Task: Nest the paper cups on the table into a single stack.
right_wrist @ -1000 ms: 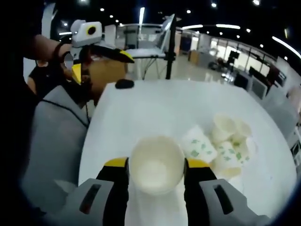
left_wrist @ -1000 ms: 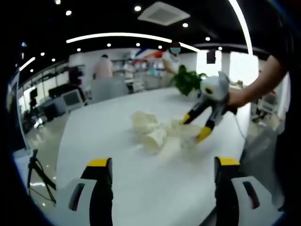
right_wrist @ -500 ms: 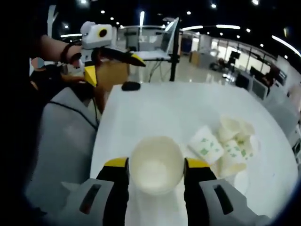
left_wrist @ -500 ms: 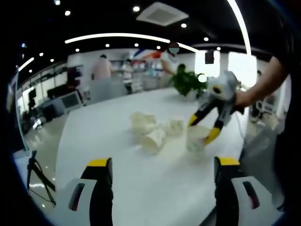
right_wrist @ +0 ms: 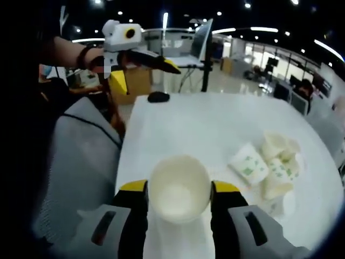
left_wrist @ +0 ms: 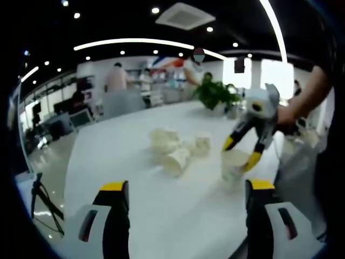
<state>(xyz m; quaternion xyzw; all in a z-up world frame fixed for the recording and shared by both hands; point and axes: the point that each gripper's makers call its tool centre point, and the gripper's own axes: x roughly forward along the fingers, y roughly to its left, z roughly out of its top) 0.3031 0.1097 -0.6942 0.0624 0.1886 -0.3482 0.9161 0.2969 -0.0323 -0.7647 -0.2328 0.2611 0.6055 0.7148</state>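
In the right gripper view my right gripper (right_wrist: 179, 186) is shut on a white paper cup (right_wrist: 179, 200), mouth facing the camera. A heap of paper cups (right_wrist: 269, 162) with green print lies on its side on the white table (right_wrist: 194, 124), off to the right. In the left gripper view my left gripper (left_wrist: 187, 186) stands open with nothing between its jaws, low over the table (left_wrist: 118, 156). The same heap of cups (left_wrist: 175, 151) lies ahead of it. To the heap's right, the right gripper (left_wrist: 239, 152) holds the cup (left_wrist: 232, 168) upright near the table.
A small black object (right_wrist: 158, 97) rests at the table's far end. A grey chair (right_wrist: 81, 156) stands along the table's left edge. The left gripper (right_wrist: 144, 74) hangs open above that end. A green plant (left_wrist: 215, 94) sits at the far side, with people behind.
In the left gripper view the right gripper has carried its cup to the right, away from the heap, and set it lower. My left gripper has stayed open and still.
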